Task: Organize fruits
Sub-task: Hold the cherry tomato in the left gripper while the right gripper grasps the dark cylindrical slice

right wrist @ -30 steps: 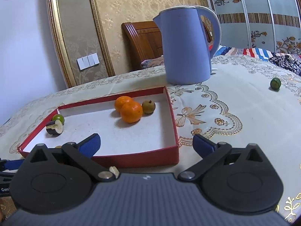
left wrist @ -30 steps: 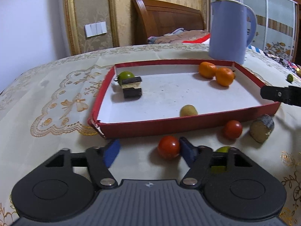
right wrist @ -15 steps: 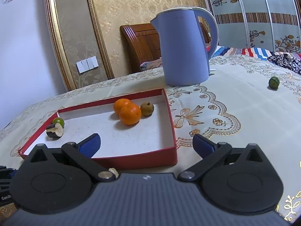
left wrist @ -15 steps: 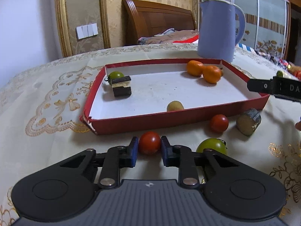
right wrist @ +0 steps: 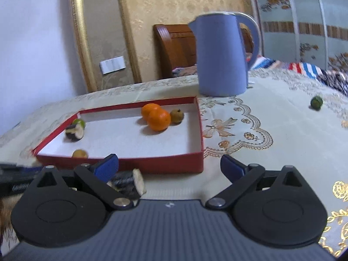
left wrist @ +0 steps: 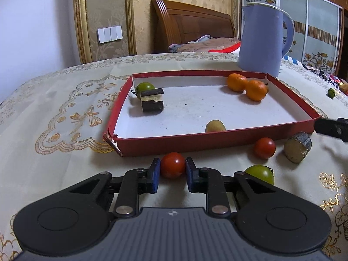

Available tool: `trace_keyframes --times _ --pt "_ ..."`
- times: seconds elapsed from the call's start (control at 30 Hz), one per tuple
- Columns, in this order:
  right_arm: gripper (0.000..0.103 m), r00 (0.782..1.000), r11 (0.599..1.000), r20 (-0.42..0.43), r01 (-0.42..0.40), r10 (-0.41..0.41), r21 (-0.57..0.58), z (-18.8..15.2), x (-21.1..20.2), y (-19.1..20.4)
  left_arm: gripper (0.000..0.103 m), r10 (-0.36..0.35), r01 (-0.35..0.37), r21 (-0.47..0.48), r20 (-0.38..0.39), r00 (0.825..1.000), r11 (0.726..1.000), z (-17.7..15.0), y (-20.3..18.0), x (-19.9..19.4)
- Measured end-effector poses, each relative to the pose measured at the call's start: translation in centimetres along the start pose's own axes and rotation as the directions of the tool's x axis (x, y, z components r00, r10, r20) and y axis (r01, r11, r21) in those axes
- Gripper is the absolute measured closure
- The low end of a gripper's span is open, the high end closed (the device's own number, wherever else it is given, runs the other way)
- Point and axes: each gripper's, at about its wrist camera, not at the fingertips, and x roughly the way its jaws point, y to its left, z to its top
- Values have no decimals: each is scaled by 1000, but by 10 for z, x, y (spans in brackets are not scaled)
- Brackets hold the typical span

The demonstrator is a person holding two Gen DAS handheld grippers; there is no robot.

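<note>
**Left has a tomato, right is wide open**

Left wrist view: our left hand-held gripper (left wrist: 173, 165) is clamped on a red tomato (left wrist: 173, 164), blue pads touching it on both sides, right in front of the near wall of the red tray (left wrist: 195, 140) on the bench (left wrist: 54, 130). At 3 o'clock of it we see a second red tomato (left wrist: 264, 148), a green tomato (left wrist: 260, 174) partly hidden behind the gripper body, and a dark-skinned cut chunk (left wrist: 296, 147). Inside the tray: two oranges (left wrist: 246, 86) at the 1 o'clock corner, a green fruit (left wrist: 144, 87) with dark blocks at 11, and a small yellowish fruit (left wrist: 215, 126) against the near wall.

Right wrist view, a bit blurry: our right hand-held gripper (right wrist: 169, 166) has its fingers spread wide with nothing between them. A cut chunk (right wrist: 128, 183) lies just beside the left finger. The tray (right wrist: 163, 166) is dead ahead, a blue kettle (right wrist: 221, 54) behind it at 12, and a small green fruit (right wrist: 316, 102) well apart at 2 o'clock.
</note>
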Motion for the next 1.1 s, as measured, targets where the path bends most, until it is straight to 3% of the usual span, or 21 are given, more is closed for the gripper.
trace_keyframes --times 0.2,0.6,0.83,1.1 --pt "8 998 995 -28 -52 50 -80 -7 -8 18 80 0 0 -1 0 1000 1000 0 0 0" --pt "17 990 994 -126 -71 61 -80 -4 16 34 80 0 0 -1 -1 1000 1000 0 0 0" --pt "40 980 994 -184 -87 73 -71 -4 30 37 80 0 0 0 0 1000 1000 0 0 0" --pt "51 979 992 -191 -86 67 -91 -4 33 41 80 3 -3 4 0 1000 1000 -1 0 0"
